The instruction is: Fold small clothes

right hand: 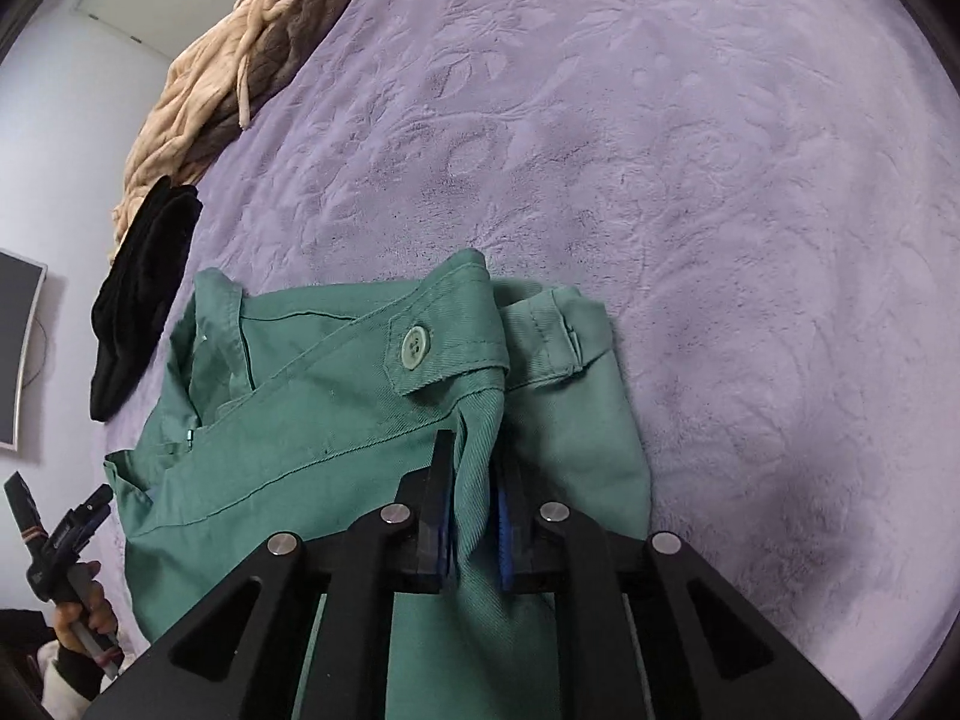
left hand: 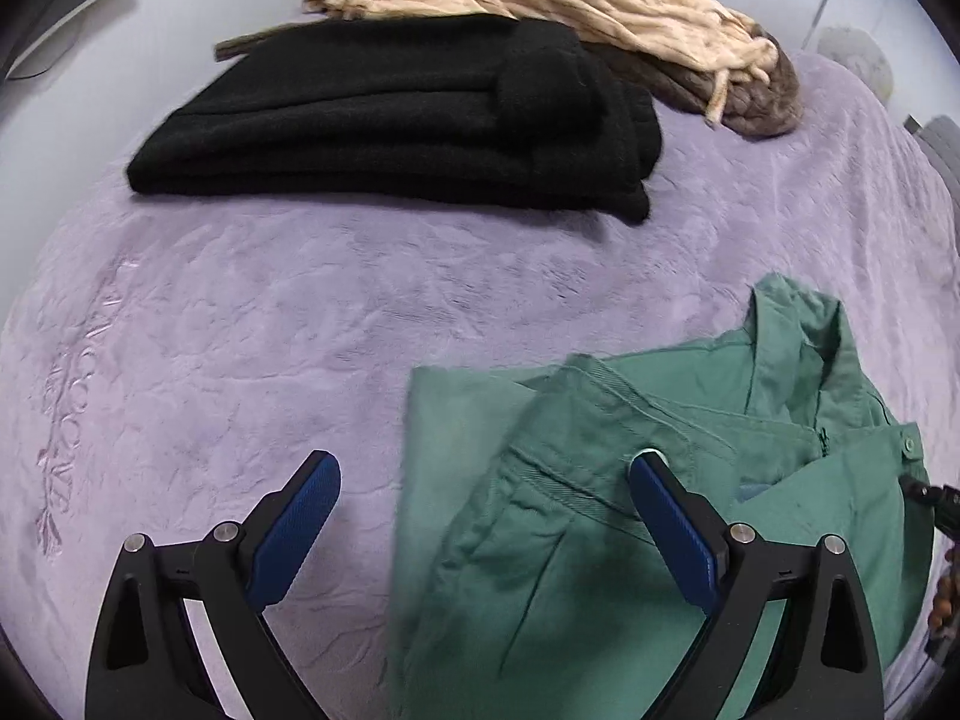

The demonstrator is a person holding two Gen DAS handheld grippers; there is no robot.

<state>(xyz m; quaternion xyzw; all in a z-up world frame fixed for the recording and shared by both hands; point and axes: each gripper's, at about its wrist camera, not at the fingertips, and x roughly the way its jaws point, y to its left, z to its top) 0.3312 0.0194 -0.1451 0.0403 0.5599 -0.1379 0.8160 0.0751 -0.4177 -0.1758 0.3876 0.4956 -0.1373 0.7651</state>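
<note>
Green trousers (left hand: 600, 510) lie partly folded on the purple bedspread (left hand: 240, 330), waistband and button toward the right. My left gripper (left hand: 486, 468) is open, its blue pads wide apart, just above the trousers' left edge and holding nothing. In the right wrist view my right gripper (right hand: 477, 468) is shut on a fold of the green trousers (right hand: 336, 420) below the buttoned waistband tab (right hand: 414, 348).
A folded black garment (left hand: 408, 120) lies at the far side of the bed, with a beige and brown blanket (left hand: 570, 18) heaped behind it. The left gripper and the hand holding it show in the right wrist view (right hand: 66, 546). A monitor (right hand: 15, 354) hangs on the wall.
</note>
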